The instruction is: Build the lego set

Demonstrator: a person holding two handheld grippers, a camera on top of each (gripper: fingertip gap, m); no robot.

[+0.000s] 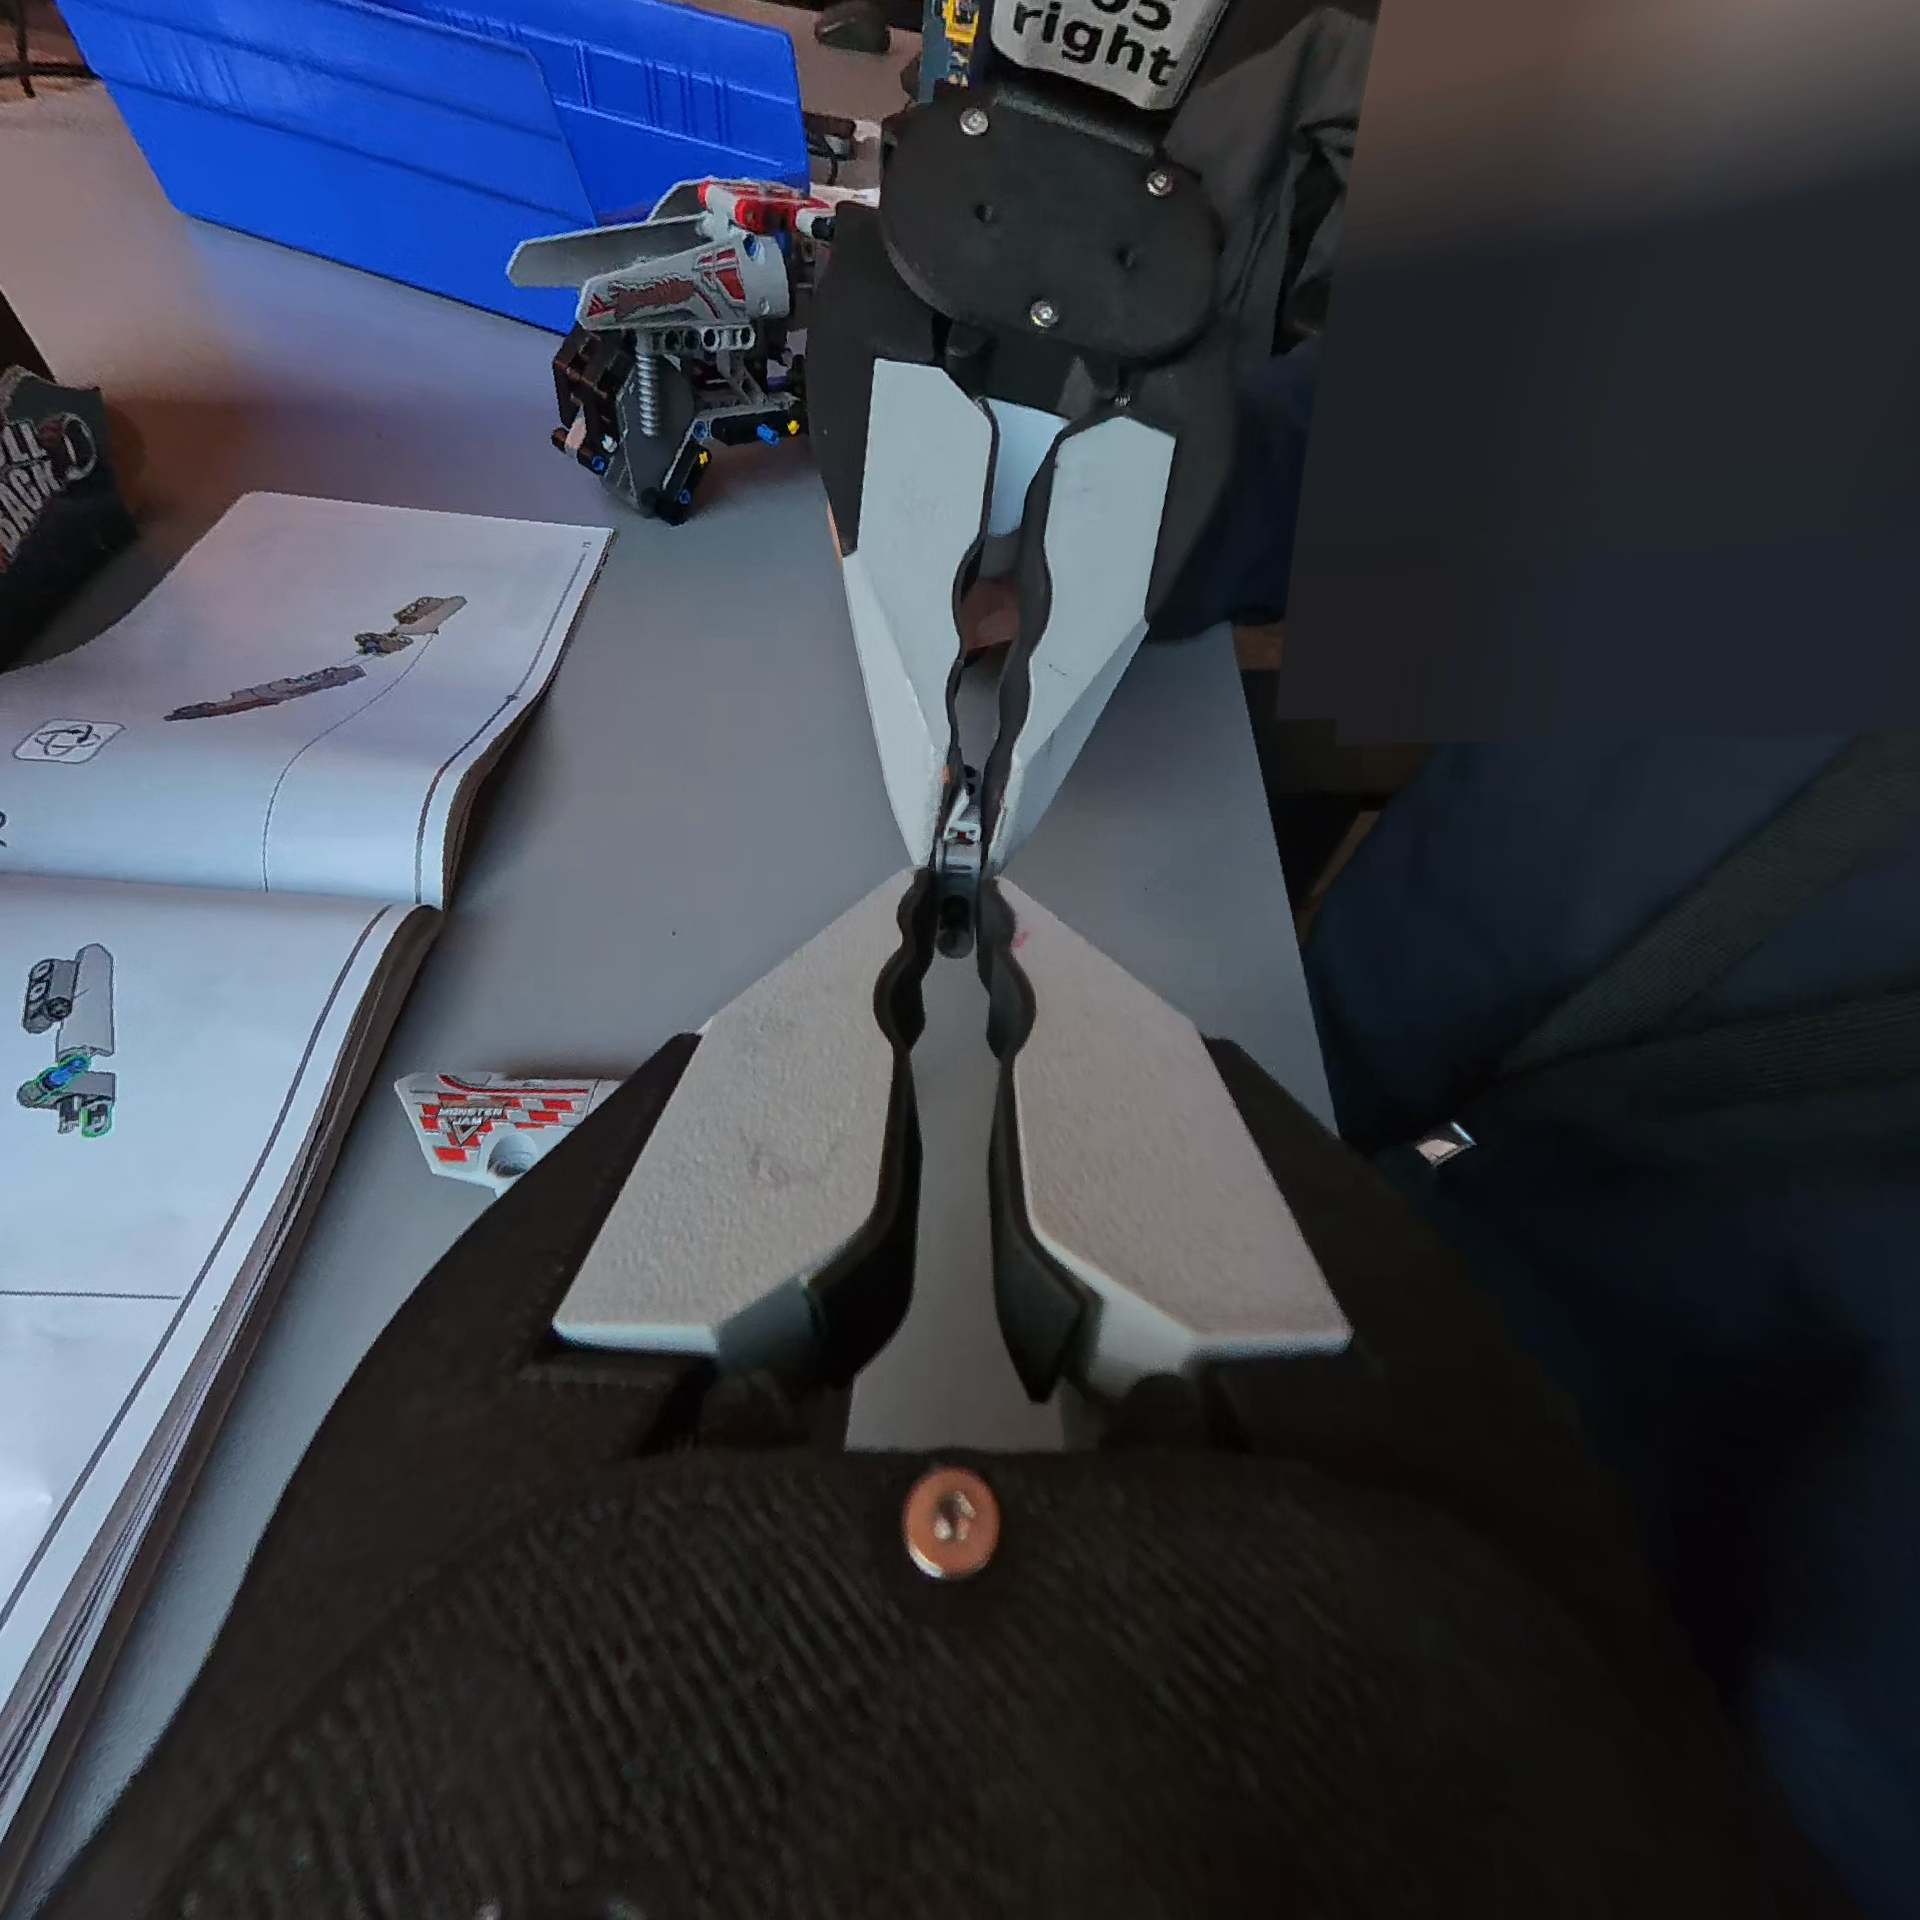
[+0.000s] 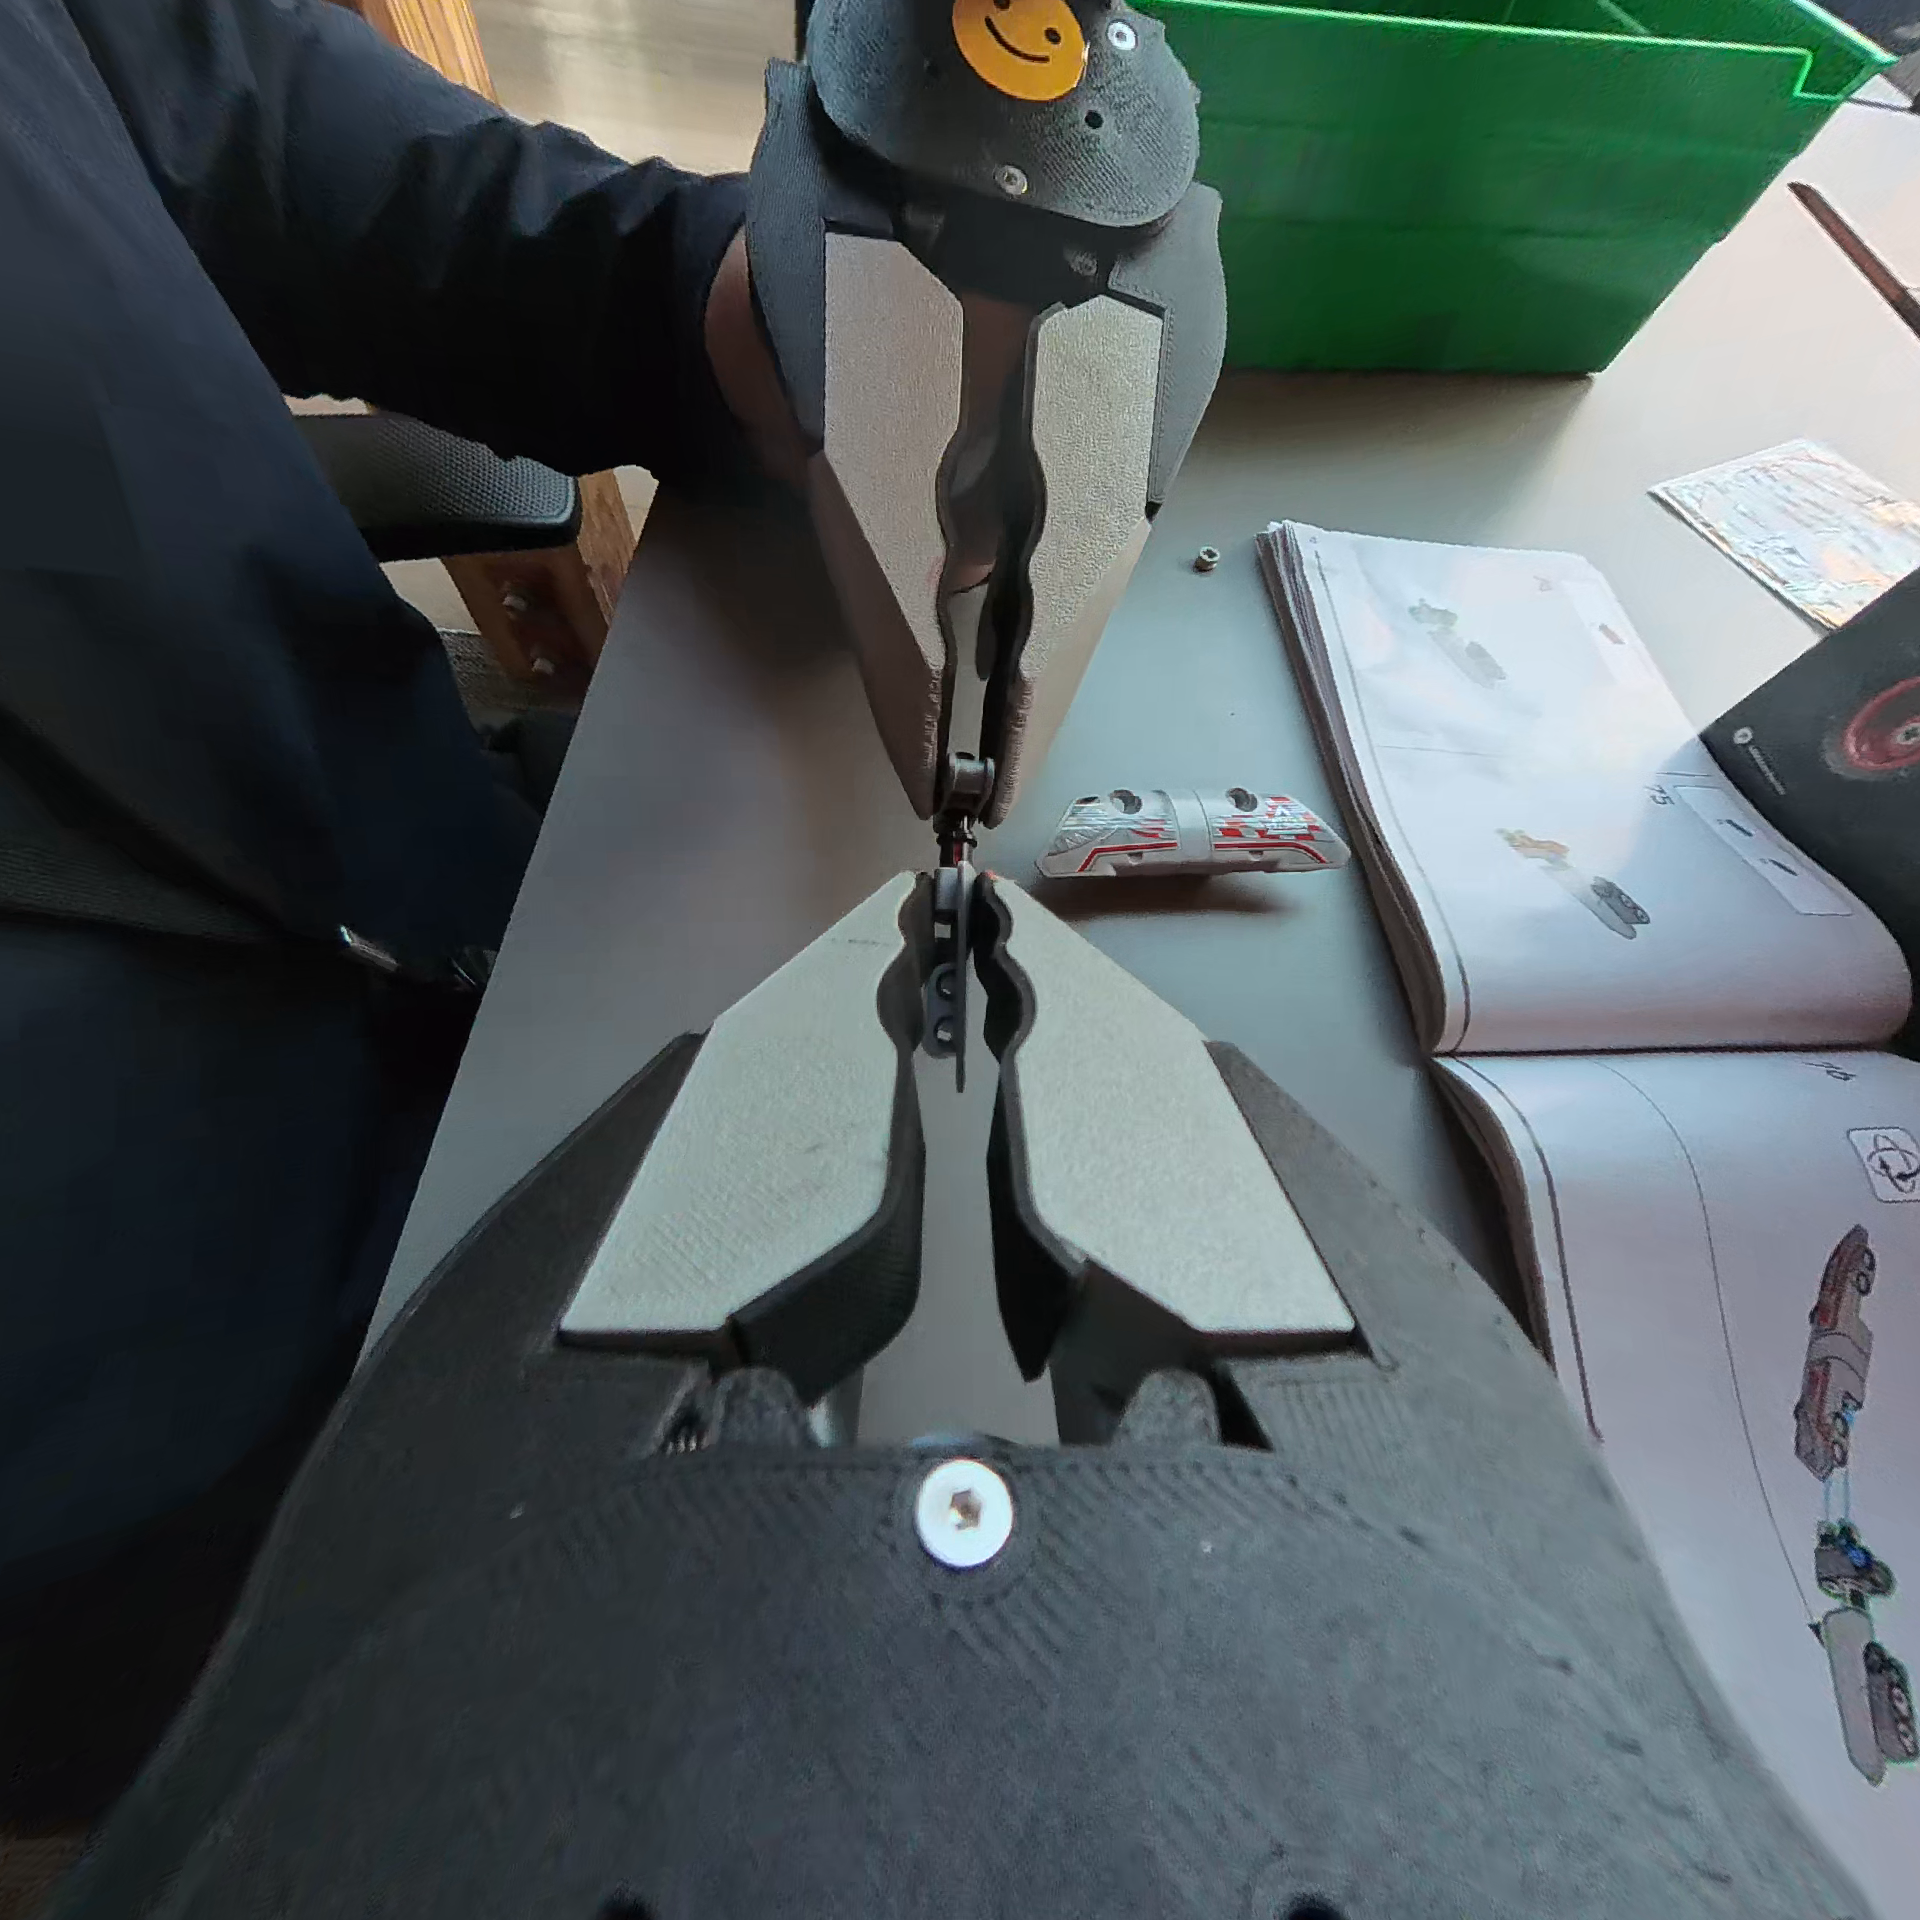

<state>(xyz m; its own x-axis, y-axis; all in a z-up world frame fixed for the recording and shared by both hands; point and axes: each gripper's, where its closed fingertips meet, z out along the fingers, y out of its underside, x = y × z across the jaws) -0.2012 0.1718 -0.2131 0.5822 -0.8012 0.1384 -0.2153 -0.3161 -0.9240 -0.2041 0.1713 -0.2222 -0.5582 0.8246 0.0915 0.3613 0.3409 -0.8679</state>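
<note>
left gripper (image 1: 951, 914) clenched on small grey connector (image 1: 954, 857), right gripper (image 2: 951, 914) tip-to-tip at frame centre grasping black technic beam (image 2: 943, 987), open instruction booklet (image 1: 312, 748) at left

my left gripper (image 1: 951, 914) tip-to-tip with my right gripper (image 2: 951, 914), above table (image 1: 675, 727) edge | booklet (image 1: 208, 935) on table left of my left gripper | model (image 1: 675, 343) beyond booklet, before bin (image 1: 416, 156)

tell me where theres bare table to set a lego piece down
Bare table lies between the open instruction booklet, the half-built truck and the two grippers. It is crowded toward the booklet, where the printed panel lies.
</note>
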